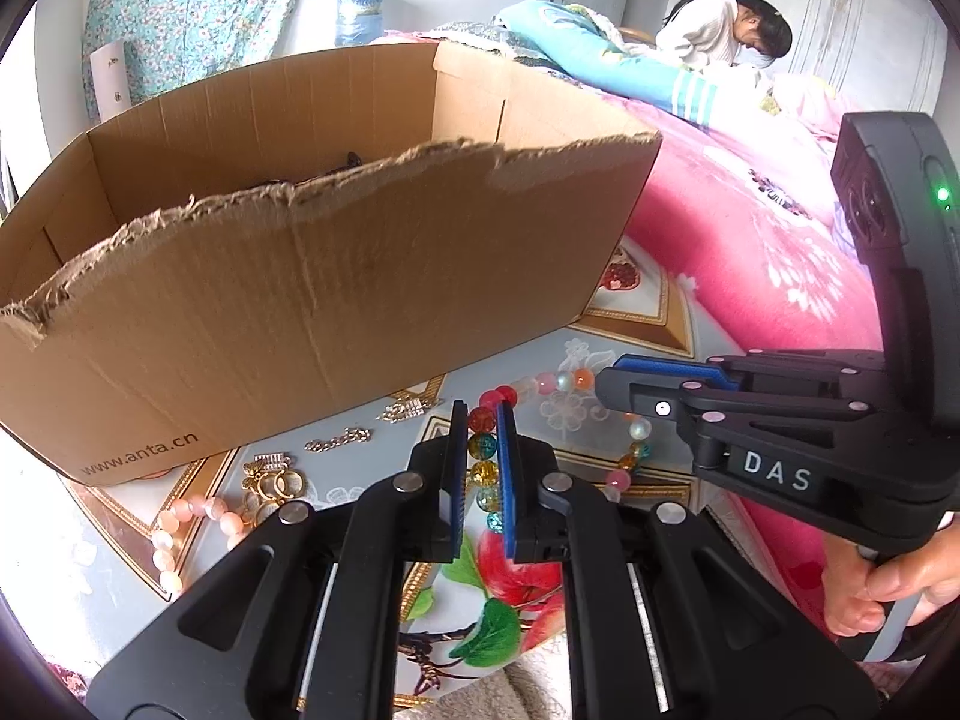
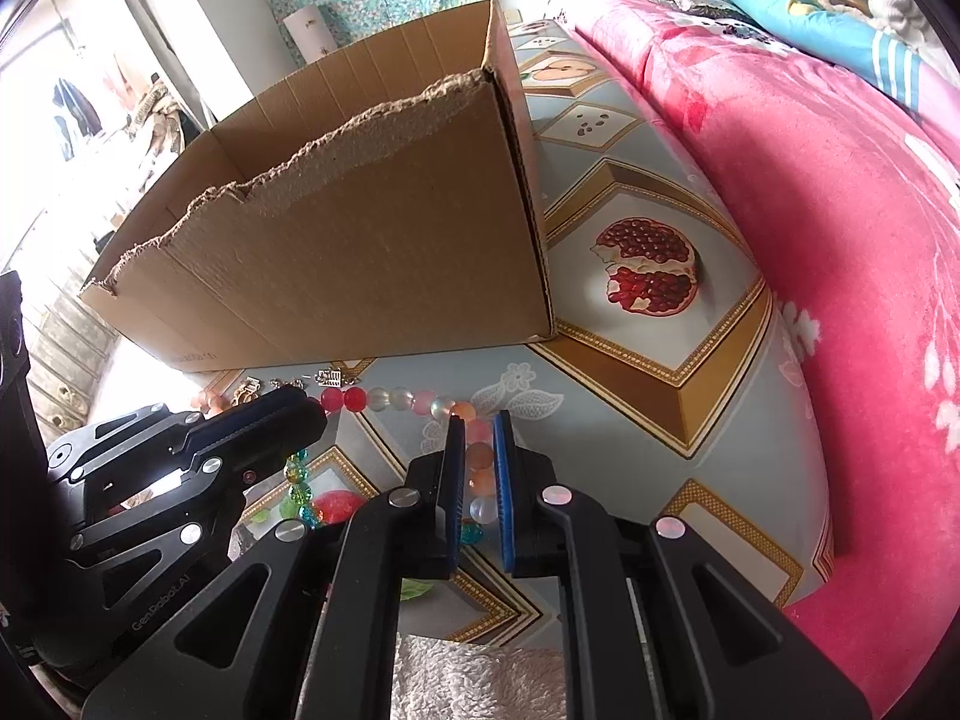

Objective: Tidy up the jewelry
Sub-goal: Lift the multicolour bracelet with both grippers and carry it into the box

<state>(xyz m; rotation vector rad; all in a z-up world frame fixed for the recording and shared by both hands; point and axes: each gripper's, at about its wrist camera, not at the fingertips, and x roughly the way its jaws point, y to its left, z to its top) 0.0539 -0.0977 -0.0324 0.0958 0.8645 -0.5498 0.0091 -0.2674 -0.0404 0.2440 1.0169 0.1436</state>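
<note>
Left wrist view takes in a bed with a pink blanket [image 1: 750,228], where a person [image 1: 720,30] in white sits at the far end. Beside the blanket lies a grey-blue cloth [image 1: 636,360] printed with fruit and gold frames, and it carries everything else. Standing on that cloth is a cardboard box [image 1: 300,276], open-topped, its near wall torn ragged along the top edge; something dark shows inside, too hidden to name.

Both tools sit in front of the box's near wall. At the cloth's near edge, the left gripper [image 1: 482,468] has its blue pads clenched on the bead string [image 1: 483,450], on the stretch of red, green and yellow beads. Further right, the right gripper [image 2: 479,468] is clenched on the same string where the beads turn pale pink, orange and white. Between the two grips, the string runs along the cloth just before the box's base.

Smaller pieces lie to the left, along the foot of the box: a peach bracelet [image 1: 180,528], gold rings [image 1: 276,483], a small chain [image 1: 339,439] and a sparkly clip [image 1: 408,408]. A hand [image 1: 888,588] grips the right tool's handle at the view's right edge.
</note>
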